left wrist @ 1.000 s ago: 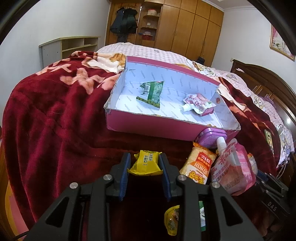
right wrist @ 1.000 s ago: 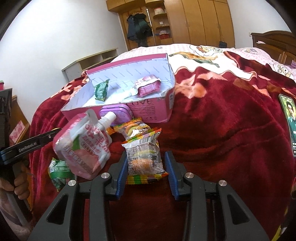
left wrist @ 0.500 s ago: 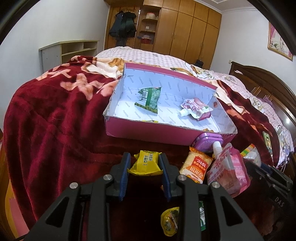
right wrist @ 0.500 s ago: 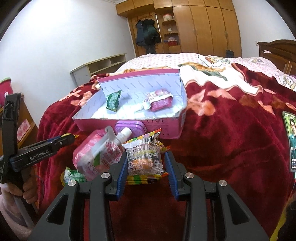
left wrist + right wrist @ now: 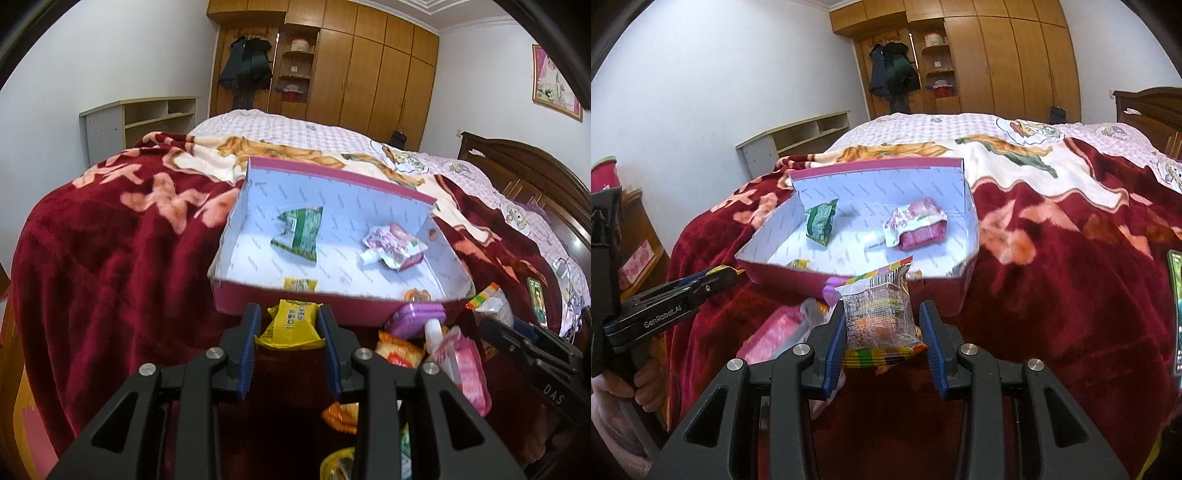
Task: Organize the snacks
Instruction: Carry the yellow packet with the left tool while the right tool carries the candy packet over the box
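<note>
Left claw (image 5: 290, 345) pinches one yellow snack packet (image 5: 291, 325); right claw (image 5: 886, 334) clamps one clear striped-edge packet (image 5: 881, 317). "GenRobot.AI" is printed on the left claw's arm.

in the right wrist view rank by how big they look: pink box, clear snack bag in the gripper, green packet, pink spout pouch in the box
1. pink box, by far.
2. clear snack bag, though it is closest to the camera, so inflated.
3. pink spout pouch.
4. green packet.
</note>
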Available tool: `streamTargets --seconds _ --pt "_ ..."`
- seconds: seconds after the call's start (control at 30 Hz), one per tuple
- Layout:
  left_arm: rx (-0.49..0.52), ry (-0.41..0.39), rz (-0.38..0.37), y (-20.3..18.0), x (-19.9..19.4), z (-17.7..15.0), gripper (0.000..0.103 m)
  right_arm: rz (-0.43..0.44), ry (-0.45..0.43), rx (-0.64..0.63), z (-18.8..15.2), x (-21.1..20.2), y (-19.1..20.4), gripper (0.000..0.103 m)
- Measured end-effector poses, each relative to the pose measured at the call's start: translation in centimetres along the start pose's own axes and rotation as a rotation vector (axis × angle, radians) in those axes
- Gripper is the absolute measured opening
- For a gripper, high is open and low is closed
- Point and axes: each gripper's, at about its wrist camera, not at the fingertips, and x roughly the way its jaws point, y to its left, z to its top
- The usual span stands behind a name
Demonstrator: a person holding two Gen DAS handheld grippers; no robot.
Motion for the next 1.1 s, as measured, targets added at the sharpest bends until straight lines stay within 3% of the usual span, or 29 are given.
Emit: streamTargets --seconds 0.43,1.1 --pt "0.033 -0.044 0.03 -0.6 3.2 3.4 0.033 -0.012 -0.009 0.0 2.7 2.5 -0.4 0.039" --pt "0.057 -0.007 0.071 -1.3 8.6 4.4 0.033 -0.057 0.012 0.008 4.1 7.0 -1.8 0.039"
